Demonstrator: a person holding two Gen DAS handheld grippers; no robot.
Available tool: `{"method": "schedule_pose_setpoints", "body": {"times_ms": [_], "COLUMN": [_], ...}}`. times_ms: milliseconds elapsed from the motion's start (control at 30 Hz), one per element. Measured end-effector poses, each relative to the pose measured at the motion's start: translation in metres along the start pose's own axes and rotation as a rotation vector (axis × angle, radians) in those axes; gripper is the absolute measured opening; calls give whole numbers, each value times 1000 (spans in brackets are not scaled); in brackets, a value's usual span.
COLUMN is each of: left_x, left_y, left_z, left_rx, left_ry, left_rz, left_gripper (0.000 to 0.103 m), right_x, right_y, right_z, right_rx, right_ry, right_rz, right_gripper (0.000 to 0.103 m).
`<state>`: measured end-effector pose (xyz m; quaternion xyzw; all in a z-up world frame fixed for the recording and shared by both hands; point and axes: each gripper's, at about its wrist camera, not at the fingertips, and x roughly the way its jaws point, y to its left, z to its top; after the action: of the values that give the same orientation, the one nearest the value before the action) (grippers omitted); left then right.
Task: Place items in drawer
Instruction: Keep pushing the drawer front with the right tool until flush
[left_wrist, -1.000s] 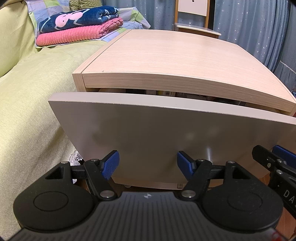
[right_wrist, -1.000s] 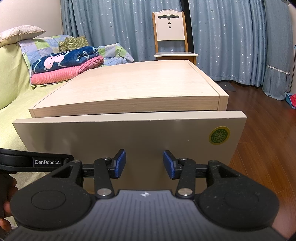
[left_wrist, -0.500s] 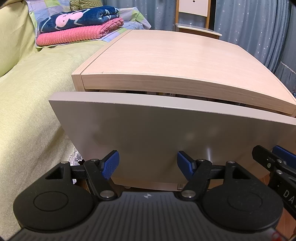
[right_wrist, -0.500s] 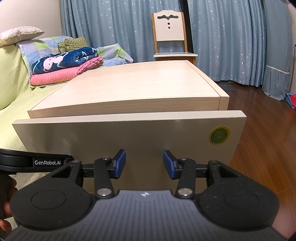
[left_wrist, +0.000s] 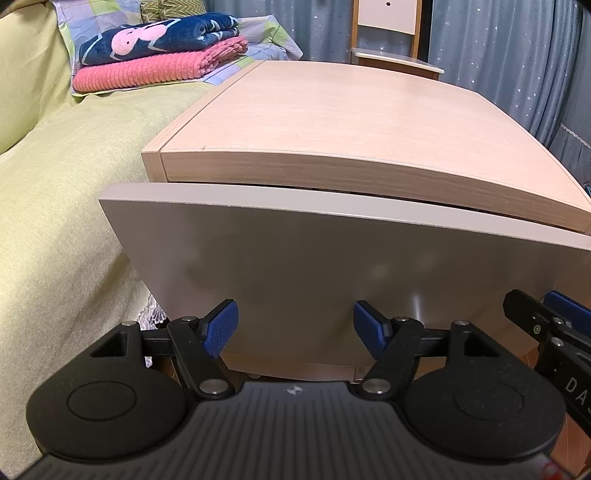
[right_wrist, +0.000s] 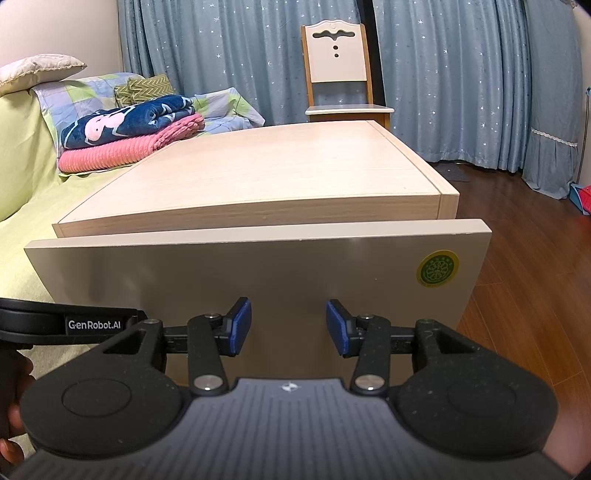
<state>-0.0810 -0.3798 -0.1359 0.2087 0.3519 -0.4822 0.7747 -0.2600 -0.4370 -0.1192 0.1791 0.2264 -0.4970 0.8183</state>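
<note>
Two tools are facing the pale front panel of the drawer (left_wrist: 332, 258), side by side. The left tool (left_wrist: 294, 328) is sitting with its blue pads (left_wrist: 221, 326) spread wide, holding nothing, low against the panel at about 6 o'clock in its own view. The right tool (right_wrist: 289, 325) is also standing spread, its blue pads (right_wrist: 239, 325) apart and gripping nothing, just in front of the lower middle of the panel; whether either tool is touching the panel cannot be told. In the left wrist view a part of the right tool is showing at 4 o'clock, and in the right wrist view the black body of the left tool is showing at 9 o'clock, with fingers of a hand (right_wrist: 14, 413) wrapping below it.

The drawer is sitting nearly shut under the light wooden surface (right_wrist: 266, 177), with only a thin dark gap showing along its top edge in the left wrist view. A round green and yellow sticker (right_wrist: 437, 267) is sitting at 2 o'clock on the panel. Folded blankets (right_wrist: 129, 136), navy over pink, are lying on the bed (left_wrist: 55, 206) at 10 o'clock. A white chair (right_wrist: 340, 70) is standing before blue curtains (right_wrist: 461, 74) at 12 o'clock.
</note>
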Motion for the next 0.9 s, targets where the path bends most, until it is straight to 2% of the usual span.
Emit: {"method": "schedule_pose_setpoints", "body": {"times_ms": [900], "left_x": [5], "left_y": [1], "left_z": [5], "left_rx": [-7], "left_ry": [-1], "left_rz": [-3], "left_gripper": [71], "right_x": [4], "right_y": [1], "right_z": [3], "right_rx": [8], "right_ry": [-6], "right_rz": [-8], "right_gripper": [41]}}
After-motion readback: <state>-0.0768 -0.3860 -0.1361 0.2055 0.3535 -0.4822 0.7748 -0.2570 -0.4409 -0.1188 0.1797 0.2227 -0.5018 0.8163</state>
